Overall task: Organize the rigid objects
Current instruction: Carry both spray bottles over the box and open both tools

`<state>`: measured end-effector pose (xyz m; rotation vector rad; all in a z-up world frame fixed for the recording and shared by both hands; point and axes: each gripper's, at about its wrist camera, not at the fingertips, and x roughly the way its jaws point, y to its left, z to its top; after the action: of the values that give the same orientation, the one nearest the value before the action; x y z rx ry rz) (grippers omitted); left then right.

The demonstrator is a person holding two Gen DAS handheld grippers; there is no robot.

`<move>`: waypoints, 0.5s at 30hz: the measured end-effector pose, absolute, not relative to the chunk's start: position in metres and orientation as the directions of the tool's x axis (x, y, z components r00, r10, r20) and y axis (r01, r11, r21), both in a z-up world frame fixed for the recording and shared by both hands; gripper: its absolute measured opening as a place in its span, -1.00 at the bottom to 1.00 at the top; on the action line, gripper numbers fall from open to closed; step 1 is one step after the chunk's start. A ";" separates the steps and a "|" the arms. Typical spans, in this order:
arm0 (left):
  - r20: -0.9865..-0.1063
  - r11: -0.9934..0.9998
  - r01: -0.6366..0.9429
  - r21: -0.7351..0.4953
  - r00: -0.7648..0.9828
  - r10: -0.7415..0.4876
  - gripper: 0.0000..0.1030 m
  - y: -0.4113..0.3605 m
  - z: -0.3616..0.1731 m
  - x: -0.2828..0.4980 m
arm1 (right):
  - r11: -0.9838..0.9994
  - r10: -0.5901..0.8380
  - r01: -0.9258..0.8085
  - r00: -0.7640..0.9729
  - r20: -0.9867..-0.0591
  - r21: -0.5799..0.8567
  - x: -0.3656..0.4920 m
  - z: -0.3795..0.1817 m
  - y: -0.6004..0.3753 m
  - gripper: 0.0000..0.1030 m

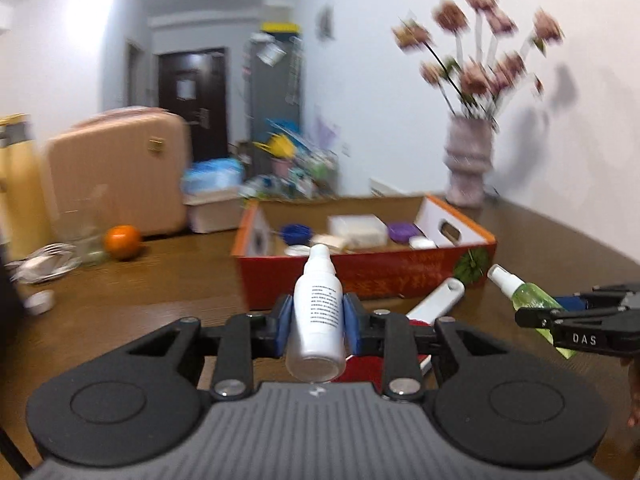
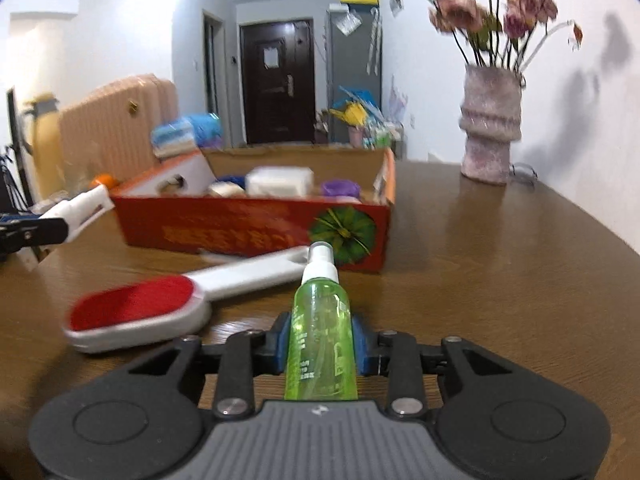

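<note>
My left gripper (image 1: 319, 326) is shut on a white bottle (image 1: 318, 300), which points forward toward a red cardboard box (image 1: 360, 280) holding several small containers. The green spray bottle (image 2: 320, 320) sits between the blue pads of my right gripper (image 2: 321, 344), which is shut on it, white nozzle forward. In the left wrist view the right gripper (image 1: 576, 320) and green bottle (image 1: 528, 296) show at the right. A lint brush (image 2: 136, 312) with a red pad and white handle lies on the table in front of the box (image 2: 248, 232).
On the brown wooden table (image 2: 500, 280) a vase of pink flowers (image 1: 468, 160) stands at the back right. At the left are an orange (image 1: 122, 242), a glass (image 1: 86, 236) and spoons (image 1: 44, 264). A pink suitcase (image 1: 120, 172) stands beyond the table.
</note>
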<state>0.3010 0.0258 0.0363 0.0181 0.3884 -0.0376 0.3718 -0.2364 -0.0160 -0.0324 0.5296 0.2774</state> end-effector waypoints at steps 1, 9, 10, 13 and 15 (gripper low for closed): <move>-0.367 1.000 0.014 0.000 0.930 -0.013 -0.46 0.031 0.040 0.287 | 0.955 0.279 -0.292 0.830 -0.482 0.050 0.361 -0.009 -0.232 -0.42; -0.271 0.984 -0.178 -0.027 0.948 0.165 -0.46 0.066 0.074 0.170 | 0.842 0.524 -0.534 0.779 -0.345 0.073 0.303 0.039 -0.160 -0.42; -0.265 0.982 -0.187 -0.026 0.948 0.174 -0.46 0.069 0.077 0.160 | 0.828 0.544 -0.557 0.768 -0.338 0.068 0.299 0.043 -0.152 -0.42; -0.247 0.976 -0.217 -0.019 0.947 0.206 -0.46 0.072 0.082 0.138 | 0.805 0.576 -0.591 0.755 -0.313 0.055 0.285 0.055 -0.134 -0.42; -0.227 0.974 -0.227 -0.012 0.949 0.219 -0.46 0.074 0.088 0.126 | 0.801 0.583 -0.596 0.755 -0.299 0.057 0.276 0.060 -0.129 -0.42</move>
<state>0.1264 0.0739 0.0876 -0.0377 0.2267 0.2267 0.2762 -0.1286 0.0605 -0.0428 0.3119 0.6435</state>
